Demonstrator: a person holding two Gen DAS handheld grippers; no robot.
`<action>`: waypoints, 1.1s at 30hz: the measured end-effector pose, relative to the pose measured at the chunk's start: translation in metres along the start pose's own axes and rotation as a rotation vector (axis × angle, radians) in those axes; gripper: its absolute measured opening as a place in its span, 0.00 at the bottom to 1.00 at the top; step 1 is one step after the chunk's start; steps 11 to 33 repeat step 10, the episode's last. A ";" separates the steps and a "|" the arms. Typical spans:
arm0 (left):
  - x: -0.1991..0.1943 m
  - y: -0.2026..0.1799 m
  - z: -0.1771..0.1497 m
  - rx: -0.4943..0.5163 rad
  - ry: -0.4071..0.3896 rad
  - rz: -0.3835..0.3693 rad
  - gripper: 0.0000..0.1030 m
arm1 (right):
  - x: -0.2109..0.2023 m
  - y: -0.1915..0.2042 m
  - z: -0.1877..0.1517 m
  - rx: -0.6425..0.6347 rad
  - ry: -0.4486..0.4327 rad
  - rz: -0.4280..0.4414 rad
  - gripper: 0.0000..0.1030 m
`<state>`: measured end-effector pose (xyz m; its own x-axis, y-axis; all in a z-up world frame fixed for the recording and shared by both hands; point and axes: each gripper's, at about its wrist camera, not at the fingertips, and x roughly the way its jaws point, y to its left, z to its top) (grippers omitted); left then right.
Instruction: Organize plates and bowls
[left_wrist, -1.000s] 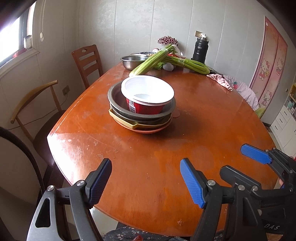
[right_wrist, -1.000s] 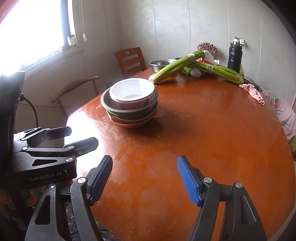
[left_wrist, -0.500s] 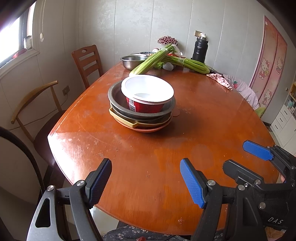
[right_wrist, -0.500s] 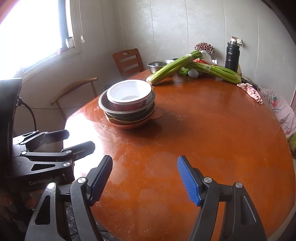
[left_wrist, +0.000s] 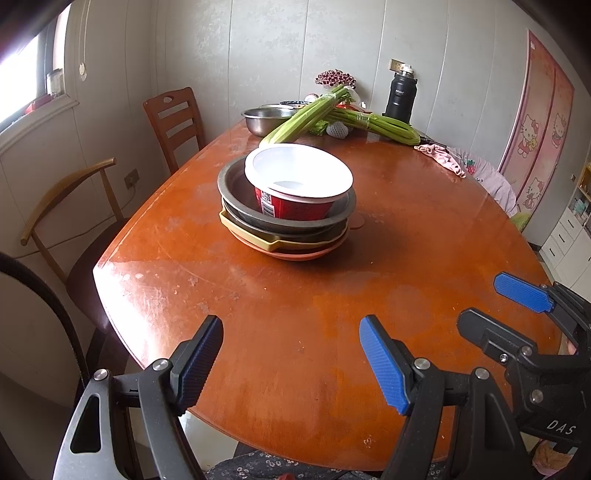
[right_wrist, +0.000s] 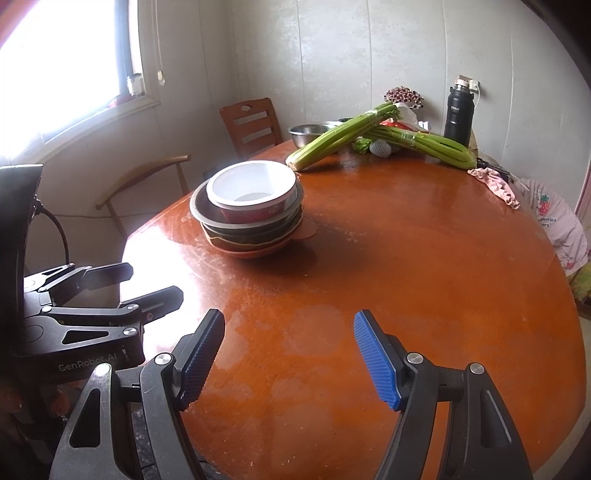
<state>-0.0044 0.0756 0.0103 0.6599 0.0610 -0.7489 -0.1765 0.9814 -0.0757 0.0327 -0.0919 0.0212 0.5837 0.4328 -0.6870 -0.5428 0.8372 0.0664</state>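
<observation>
One surface (left_wrist: 295, 332) carries everything we see, and we take the stack (left_wrist: 286, 221) near its middle as our landmark. Beyond the stack lie celery (left_wrist: 314, 114), a steel bowl (left_wrist: 262, 120) and a flask (left_wrist: 400, 94); a chair (left_wrist: 173, 118) stands past its left.

In the stack, a white-and-red bowl (left_wrist: 299, 184) sits in a grey pan (left_wrist: 229, 184), over a yellow dish (left_wrist: 240, 232) and an orange plate (left_wrist: 295, 254) at the bottom. So the dishes already lie nested in one pile. That would fit a tidy job done, or a pile waiting to be taken apart and sorted; we cannot tell which.

Our left gripper (left_wrist: 291, 354) and right gripper (right_wrist: 290, 349) both hover at the near edge, well short of the stack, fingers spread wide and holding nothing. The stack lies straight ahead of the left gripper and ahead and to the left of the right one. We judge the left nearer in line, though neither is close. The stack is round, so no long axis sets the approach.
</observation>
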 end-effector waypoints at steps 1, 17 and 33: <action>0.002 0.002 0.000 -0.009 0.005 -0.005 0.74 | 0.002 -0.001 0.000 0.001 0.002 -0.001 0.72; 0.025 0.041 0.031 -0.037 0.015 -0.043 0.75 | 0.022 -0.044 0.014 0.089 0.042 0.031 0.72; 0.025 0.041 0.031 -0.037 0.015 -0.043 0.75 | 0.022 -0.044 0.014 0.089 0.042 0.031 0.72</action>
